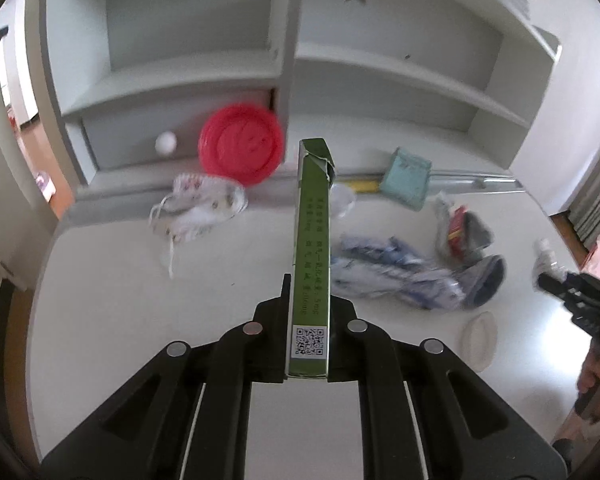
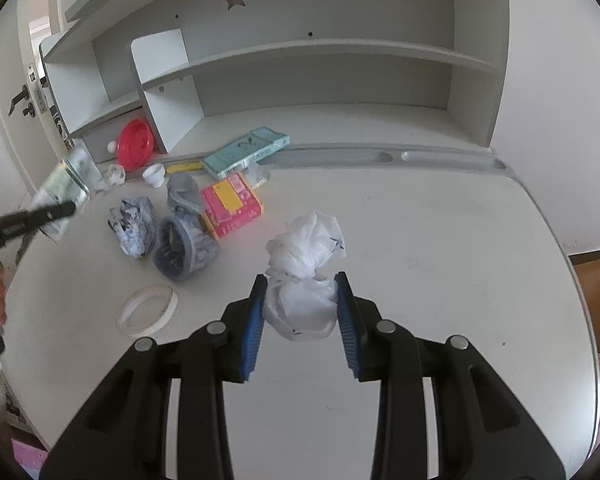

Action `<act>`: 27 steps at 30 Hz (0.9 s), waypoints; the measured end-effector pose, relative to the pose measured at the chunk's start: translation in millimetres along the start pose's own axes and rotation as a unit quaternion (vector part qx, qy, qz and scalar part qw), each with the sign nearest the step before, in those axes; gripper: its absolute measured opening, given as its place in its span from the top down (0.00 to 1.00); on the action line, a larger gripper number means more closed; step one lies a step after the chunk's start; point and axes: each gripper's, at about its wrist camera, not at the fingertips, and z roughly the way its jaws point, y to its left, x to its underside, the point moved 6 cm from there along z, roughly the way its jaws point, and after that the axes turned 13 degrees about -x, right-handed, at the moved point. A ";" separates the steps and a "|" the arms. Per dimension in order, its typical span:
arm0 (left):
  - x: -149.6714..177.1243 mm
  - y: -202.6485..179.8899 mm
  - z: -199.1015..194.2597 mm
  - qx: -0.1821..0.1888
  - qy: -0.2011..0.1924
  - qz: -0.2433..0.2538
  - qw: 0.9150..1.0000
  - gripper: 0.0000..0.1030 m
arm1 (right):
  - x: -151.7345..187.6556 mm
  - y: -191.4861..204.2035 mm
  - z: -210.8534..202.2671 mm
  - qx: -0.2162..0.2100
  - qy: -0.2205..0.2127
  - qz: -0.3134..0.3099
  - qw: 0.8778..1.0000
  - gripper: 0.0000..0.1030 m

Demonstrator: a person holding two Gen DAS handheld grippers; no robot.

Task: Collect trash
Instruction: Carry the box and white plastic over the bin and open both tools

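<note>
Clamped between left fingers (image 1: 309,320): green carton (image 1: 311,264), stiff, light, gripped low, projecting forward. Pinched between right fingers (image 2: 301,304) above counter (image 2: 440,240): crumpled white bag (image 2: 304,280), soft, light, probably squashes; best gripped mid-bundle.

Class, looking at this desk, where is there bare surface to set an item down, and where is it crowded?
Bare: the desk right of the crumpled white bag, up to the groove. Crowded: the left, around the pink box, grey cup and tape ring.
</note>
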 end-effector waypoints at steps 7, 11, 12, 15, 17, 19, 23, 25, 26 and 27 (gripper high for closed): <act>-29.1 -99.9 -50.2 0.090 -0.052 0.069 0.992 0.91 | -4.2 -33.6 -61.6 -0.017 -0.069 0.046 0.996 0.67; -29.3 -220.7 -87.9 0.179 -0.074 0.161 0.968 0.91 | 14.4 -92.5 -130.0 0.015 -0.122 0.109 0.986 0.67; -24.6 -249.6 -95.4 0.201 -0.073 0.182 0.960 0.91 | 26.0 -113.7 -154.4 0.034 -0.139 0.131 0.981 0.67; 3.8 -348.3 -120.8 0.269 -0.068 0.256 0.926 0.91 | 65.0 -172.7 -213.0 0.088 -0.171 0.191 0.963 0.67; 34.4 -421.2 -137.2 0.316 -0.052 0.309 0.896 0.91 | 95.5 -211.7 -244.1 0.105 -0.185 0.240 0.947 0.67; 68.7 -488.1 -145.8 0.351 -0.023 0.361 0.864 0.91 | 130.9 -253.3 -270.0 0.125 -0.192 0.280 0.932 0.67; 136.4 -581.0 -137.8 0.375 0.044 0.420 0.825 0.91 | 232.7 -345.3 -295.7 0.154 -0.187 0.412 0.878 0.67; 176.3 -615.8 -125.5 0.379 0.088 0.437 0.811 0.91 | 272.5 -370.5 -295.9 0.163 -0.172 0.457 0.857 0.67; 198.0 -631.3 -114.3 0.377 0.113 0.443 0.806 0.91 | 292.9 -382.3 -292.8 0.166 -0.160 0.477 0.848 0.67; 212.5 -640.5 -104.0 0.372 0.132 0.445 0.804 0.91 | 316.5 -395.6 -286.2 0.167 -0.142 0.501 0.837 0.67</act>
